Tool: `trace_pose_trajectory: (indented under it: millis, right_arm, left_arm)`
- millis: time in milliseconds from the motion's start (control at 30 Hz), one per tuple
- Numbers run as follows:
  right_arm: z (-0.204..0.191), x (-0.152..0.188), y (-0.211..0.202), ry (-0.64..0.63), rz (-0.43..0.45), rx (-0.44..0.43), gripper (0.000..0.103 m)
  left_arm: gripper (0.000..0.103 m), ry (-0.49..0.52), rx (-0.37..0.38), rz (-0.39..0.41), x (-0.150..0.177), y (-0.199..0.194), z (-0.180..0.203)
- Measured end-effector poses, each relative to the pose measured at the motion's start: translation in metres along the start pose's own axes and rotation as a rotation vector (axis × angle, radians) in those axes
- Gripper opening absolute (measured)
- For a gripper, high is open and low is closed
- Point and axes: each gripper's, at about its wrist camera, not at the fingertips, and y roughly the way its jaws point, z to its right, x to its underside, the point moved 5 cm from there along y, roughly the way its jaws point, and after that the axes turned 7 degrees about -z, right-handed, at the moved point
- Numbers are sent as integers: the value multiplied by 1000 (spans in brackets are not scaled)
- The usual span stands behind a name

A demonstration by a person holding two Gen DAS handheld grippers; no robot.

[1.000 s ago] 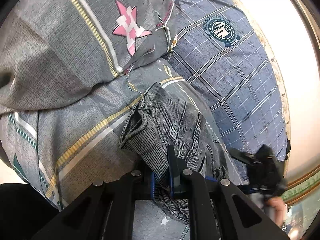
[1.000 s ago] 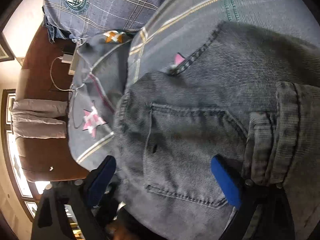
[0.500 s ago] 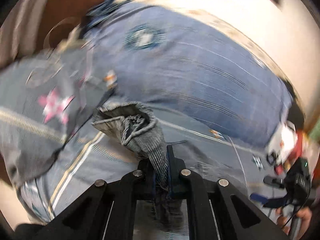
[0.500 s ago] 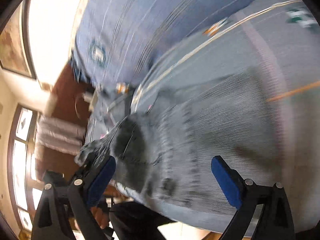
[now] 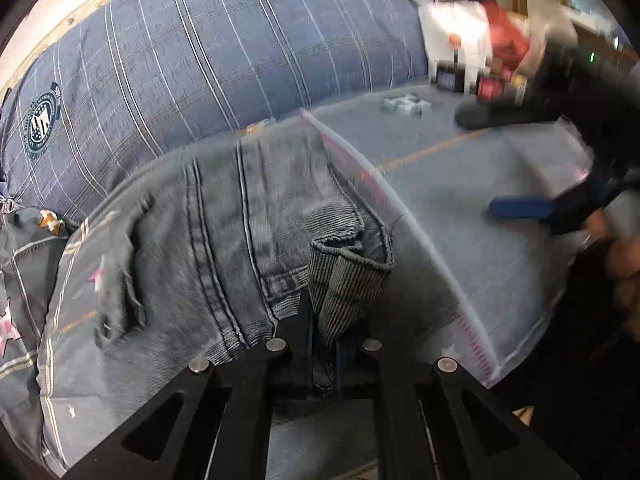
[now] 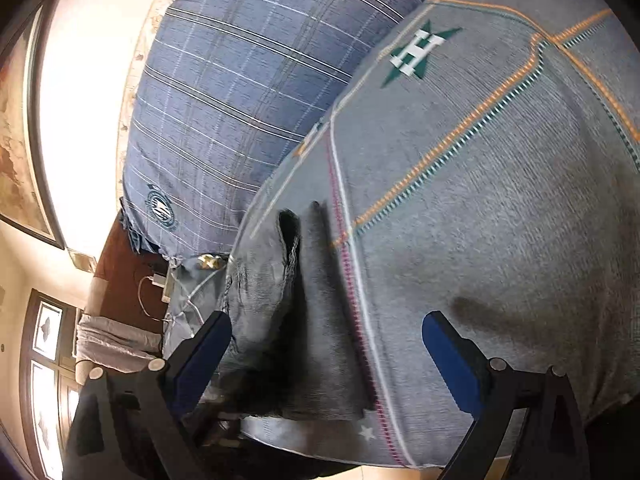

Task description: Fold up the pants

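My left gripper [image 5: 326,344] is clenched on a bunched end of the grey denim pants [image 5: 224,240]; the ribbed inside of the cuff [image 5: 344,276] stands up out of the narrow gap between its black jaws. From there the pants run away across the grey patterned bedspread [image 5: 460,208], seams and a pocket showing, toward the blue plaid pillow [image 5: 224,52].

My right gripper [image 6: 326,364] is released: its blue pads [image 6: 452,364] stand wide apart with nothing between them but bedspread. It hovers over the bed with the folded edge of the pants [image 6: 272,292] just inside its left finger. In the left view I see that same gripper [image 5: 560,208] at the far right, blurred, held by a hand [image 5: 624,264].

Against a second ago, the pinch on the cuff is the same, but the view has swung round: the pink star patch that filled the top then now sits at the far left edge, and the pants lie spread out ahead rather than bunched. The right gripper, which then had the back pocket between its open pads, is now off the denim and over bare spread.

For writing, the round crest [image 6: 162,208] on the pillow carries ring lettering I cannot read. A green star [image 6: 418,50] on the spread frames a white "H".
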Motion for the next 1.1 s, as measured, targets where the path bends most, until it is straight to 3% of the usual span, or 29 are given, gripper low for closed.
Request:
trace_pose_trajectory:
  millis: [67,167,200,300,367,433,533,600,633,667,700,767,867,967,1033,1100]
  right_arm:
    - [-2,0,2,-13,-9,8,98]
    - [-22,-2,2,-58,-10,11,98]
    - [-30,-2,0,-74,-12,3,98]
    - [-55,2,-9,-119,-30,-65,98]
    - [-80,12,-4,-156,-72,-116,98]
    - [-102,25,11,-166,-159,-186,98]
    - [-118,49,38,-162,-247,-207,98]
    - [-111,58,58,-181,-277,-161,98]
    - [-93,60,72,-146,-281,-66,98]
    - [-69,62,84,-80,-297,46,97]
    - [-57,65,90,-33,-314,65,96]
    - [-70,64,79,-63,-285,69,96]
    - [-116,55,58,-203,-215,71,96]
    - [-167,38,57,-302,-201,-23,96]
    - [-194,29,80,-331,-279,-130,97]
    - [-198,19,110,-358,-337,-154,97]
  left_arm:
    - [19,7,42,-2,2,-11,2]
    - [36,-27,182,39,3,-49,-12]
    - [40,-56,201,78,6,-68,-24]
    - [66,-180,203,191,20,-109,-73]
    - [68,-284,137,218,36,-117,-111]
    - [67,-372,84,166,48,-104,-144]
    - [67,-438,93,131,51,-86,-163]
    - [67,-434,126,121,48,-75,-157]
    - [67,-419,150,85,47,-64,-154]
    - [67,-376,158,-36,49,-39,-141]
    - [67,-333,132,-99,50,-23,-131]
    - [67,-294,86,-31,49,-31,-125]
    - [67,-291,78,16,45,-50,-130]
    - [67,-260,75,-41,38,-29,-133]
    - [67,-270,80,-57,38,-19,-132]
    - [67,-287,95,-59,37,-23,-135]
